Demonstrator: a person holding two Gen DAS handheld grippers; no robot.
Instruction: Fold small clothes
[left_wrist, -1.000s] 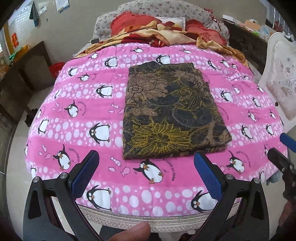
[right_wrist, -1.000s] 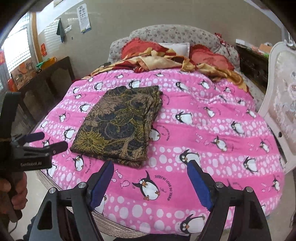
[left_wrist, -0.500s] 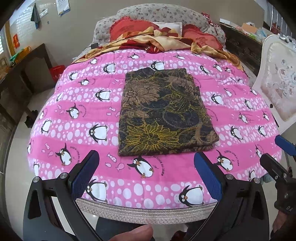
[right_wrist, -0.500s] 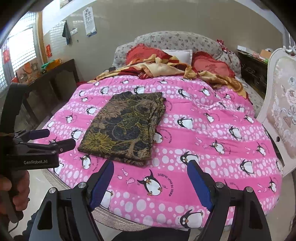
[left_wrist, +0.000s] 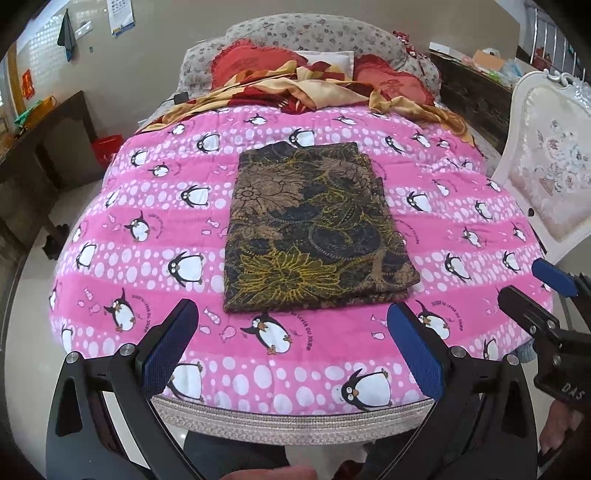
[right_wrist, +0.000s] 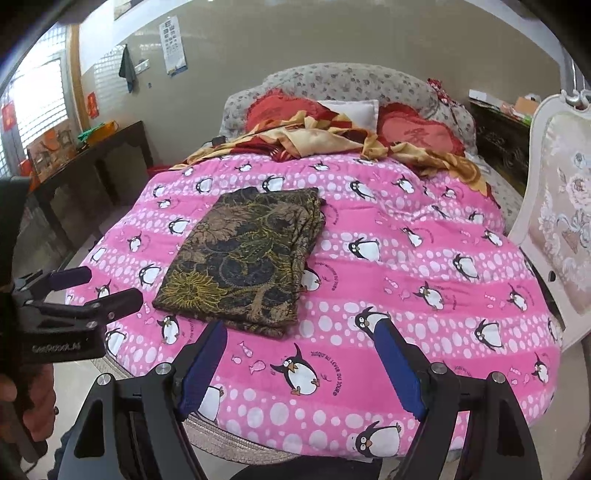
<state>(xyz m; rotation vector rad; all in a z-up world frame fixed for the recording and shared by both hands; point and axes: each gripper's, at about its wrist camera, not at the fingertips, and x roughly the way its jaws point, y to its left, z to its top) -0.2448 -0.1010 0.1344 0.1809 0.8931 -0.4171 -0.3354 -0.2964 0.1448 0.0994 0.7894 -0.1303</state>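
A folded garment in dark brown cloth with gold flowers lies flat on the pink penguin quilt; the right wrist view has the garment left of centre. My left gripper hovers open over the quilt's near edge, short of the garment, nothing between its blue pads. The right gripper also stands open and holds nothing, off the garment's near right corner. Each gripper shows in the other's view: the right gripper at the right edge, the left gripper at the left, held by a hand.
Red pillows and a rumpled yellow-red blanket lie at the head of the bed. A white upholstered chair stands close on the right. A dark wooden table lines the left wall. Bare floor shows below the quilt's edge.
Both views have drawn back and up from the bed, so more of the quilt and room shows. The garment lies as before and both grippers stay open.
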